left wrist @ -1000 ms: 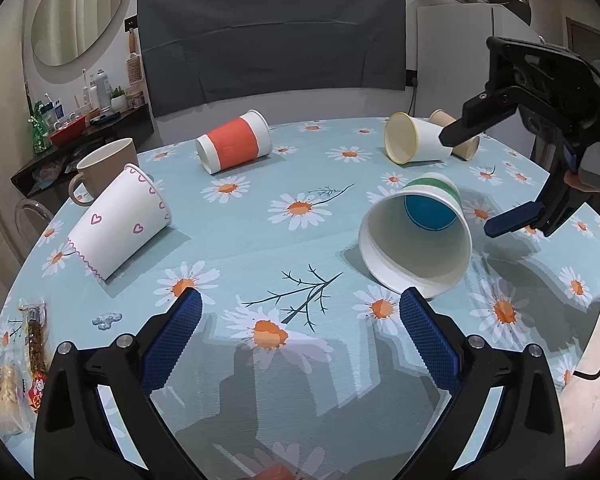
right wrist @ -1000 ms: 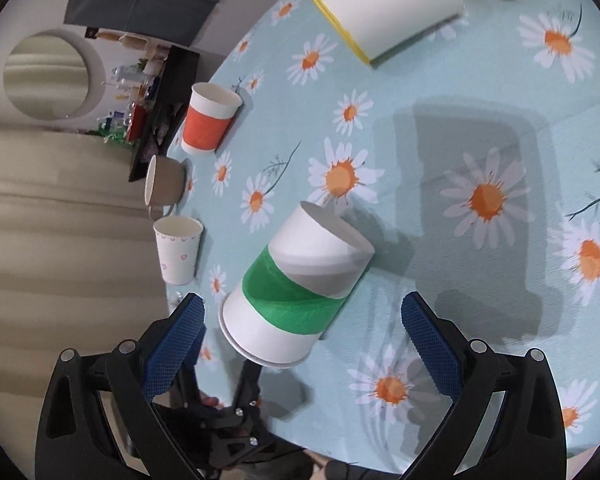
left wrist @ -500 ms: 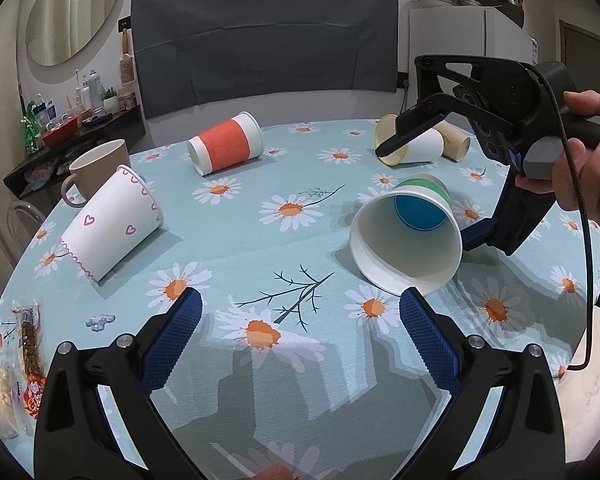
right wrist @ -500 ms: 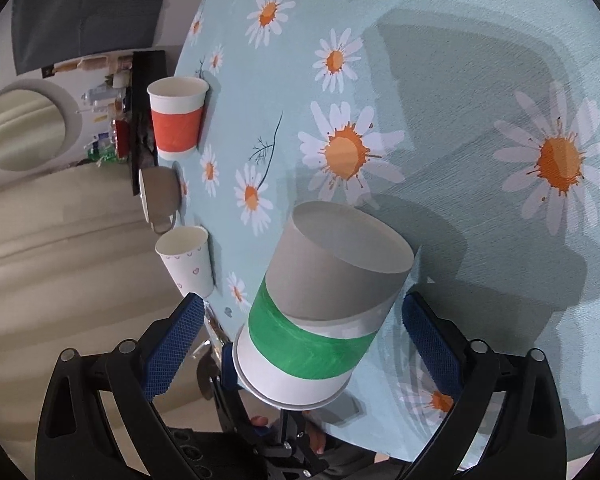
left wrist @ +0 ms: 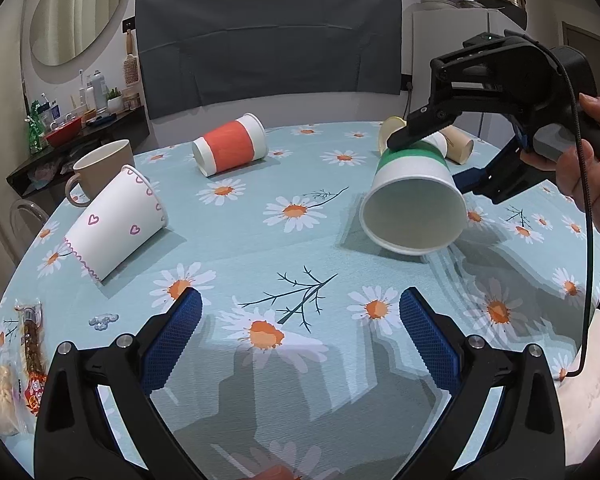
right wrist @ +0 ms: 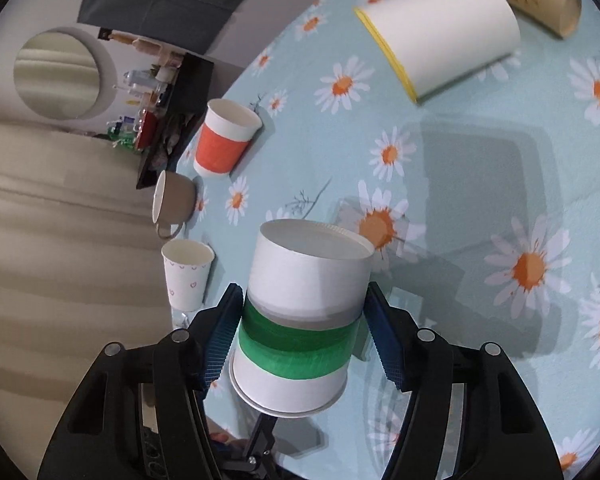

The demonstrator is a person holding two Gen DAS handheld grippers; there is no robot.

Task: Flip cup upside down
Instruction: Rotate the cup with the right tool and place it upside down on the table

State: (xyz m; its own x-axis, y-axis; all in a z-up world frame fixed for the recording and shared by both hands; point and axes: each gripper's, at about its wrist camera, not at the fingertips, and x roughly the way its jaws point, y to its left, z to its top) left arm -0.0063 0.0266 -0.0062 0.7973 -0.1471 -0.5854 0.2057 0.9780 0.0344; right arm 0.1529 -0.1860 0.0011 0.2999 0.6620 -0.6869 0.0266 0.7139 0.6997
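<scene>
Five paper cups, one mug (left wrist: 100, 166); right gripper (right wrist: 302, 332) clamps green-banded cup (left wrist: 414, 204).

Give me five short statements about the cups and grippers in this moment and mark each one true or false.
1. The right gripper is clamped on the green-banded cup. True.
2. The left gripper holds the heart-print cup. False: it is open and holds nothing; that cup lies on the daisy tablecloth.
3. The orange-banded cup lies on its side. True.
4. The green-banded cup stands fully upside down on the tablecloth. False: it is tilted in the gripper, mouth toward the left wrist camera.
5. The beige mug lies tipped over. False: it stands upright.
</scene>
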